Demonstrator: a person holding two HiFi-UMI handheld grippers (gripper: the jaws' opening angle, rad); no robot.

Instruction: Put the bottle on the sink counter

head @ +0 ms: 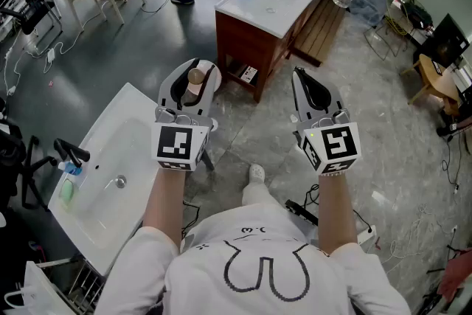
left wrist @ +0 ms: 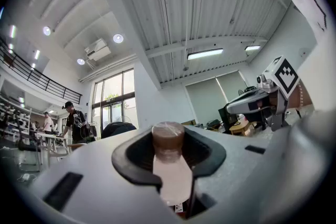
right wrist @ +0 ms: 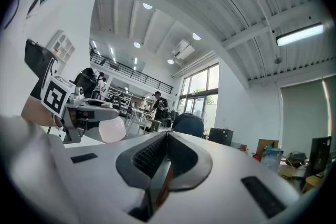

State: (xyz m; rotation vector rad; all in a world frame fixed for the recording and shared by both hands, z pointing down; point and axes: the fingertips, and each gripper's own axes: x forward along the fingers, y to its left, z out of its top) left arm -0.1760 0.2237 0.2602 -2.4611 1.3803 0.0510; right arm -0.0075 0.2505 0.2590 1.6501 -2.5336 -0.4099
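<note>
I'm clamping the left hand-held gripper [head: 189,67] on the bottle [left wrist: 170,176], sink [head: 136,105] at 8 o'clock; right hand-held gripper [right wrist: 165,138] sitting closed.

We can read no words or numbers here. The left cube [head: 179,146] and the right cube [head: 335,146], near the middle of the head view, show black-and-white square marks, not letters. The white shirt [head: 251,262] at the bottom has a drawn shape and a tiny face. A small label [left wrist: 180,208] under the bottle [left wrist: 170,165] is too tiny to read.
</note>
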